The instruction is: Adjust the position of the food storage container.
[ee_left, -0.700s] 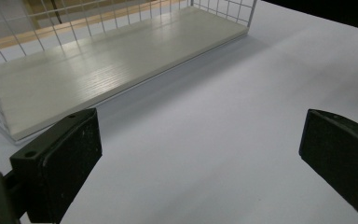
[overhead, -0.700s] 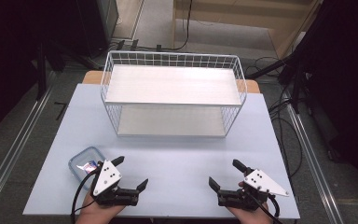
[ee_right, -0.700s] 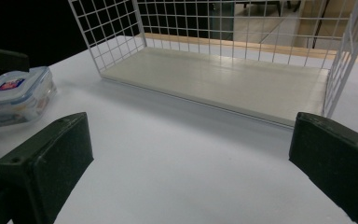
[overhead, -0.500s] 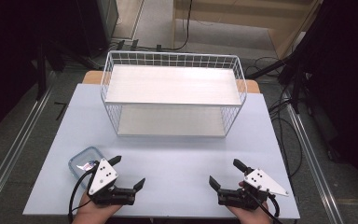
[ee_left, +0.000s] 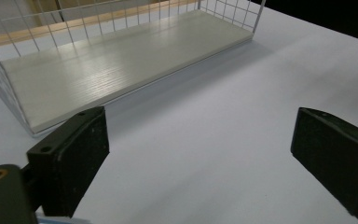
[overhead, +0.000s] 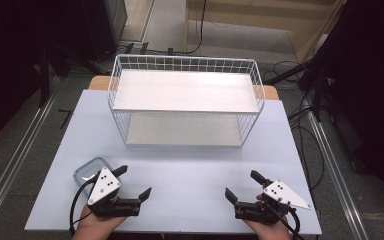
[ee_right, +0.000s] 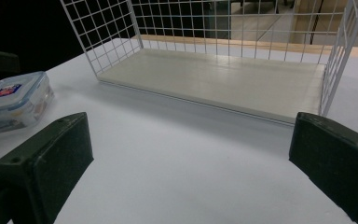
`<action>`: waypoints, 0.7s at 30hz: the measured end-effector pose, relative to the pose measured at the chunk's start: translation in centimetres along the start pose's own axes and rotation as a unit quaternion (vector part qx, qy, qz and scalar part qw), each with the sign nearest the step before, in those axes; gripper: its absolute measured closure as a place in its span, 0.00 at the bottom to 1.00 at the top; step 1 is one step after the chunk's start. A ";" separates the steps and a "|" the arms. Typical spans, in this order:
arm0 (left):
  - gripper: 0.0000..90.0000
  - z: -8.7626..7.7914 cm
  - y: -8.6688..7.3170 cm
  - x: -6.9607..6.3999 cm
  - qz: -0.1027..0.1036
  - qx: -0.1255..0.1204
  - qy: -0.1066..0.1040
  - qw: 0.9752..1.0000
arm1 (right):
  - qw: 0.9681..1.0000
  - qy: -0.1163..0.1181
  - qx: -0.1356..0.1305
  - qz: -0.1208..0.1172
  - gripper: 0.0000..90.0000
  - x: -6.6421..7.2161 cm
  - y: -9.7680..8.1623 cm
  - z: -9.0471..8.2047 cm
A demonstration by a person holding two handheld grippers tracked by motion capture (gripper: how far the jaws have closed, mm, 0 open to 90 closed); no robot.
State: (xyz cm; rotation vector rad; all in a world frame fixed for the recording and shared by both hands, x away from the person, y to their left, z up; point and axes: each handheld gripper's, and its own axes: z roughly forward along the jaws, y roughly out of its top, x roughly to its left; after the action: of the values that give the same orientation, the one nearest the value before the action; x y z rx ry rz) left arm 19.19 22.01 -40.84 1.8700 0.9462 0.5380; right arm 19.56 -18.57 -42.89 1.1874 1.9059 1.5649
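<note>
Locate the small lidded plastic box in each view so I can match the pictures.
High view: the plastic box sits at lower left on the table, partly behind the left gripper.
Left gripper view: a sliver of blue at the bottom edge may be it; I cannot tell.
Right gripper view: far left, beside the jaw.
Shared landmark: the white wire rack.

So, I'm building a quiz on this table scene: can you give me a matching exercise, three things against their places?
Things:
1. wire shelf rack
2. lidded plastic container
3. right gripper

Places:
A. near edge of the table, at the right
B. far middle of the table
C. near left, just beyond the left gripper

Pairs: 1-B, 2-C, 3-A
</note>
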 end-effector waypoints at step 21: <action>1.00 -7.5 -5.8 9.5 -0.087 0.043 0.195 0.976 | 1.000 0.004 0.000 0.005 0.00 0.1 0.2 0.5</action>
State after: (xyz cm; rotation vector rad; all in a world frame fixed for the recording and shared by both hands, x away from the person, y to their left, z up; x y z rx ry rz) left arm 17.48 35.24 -42.80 1.7684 1.3956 0.7836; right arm 19.98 -18.17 -42.86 1.1933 1.9080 1.5779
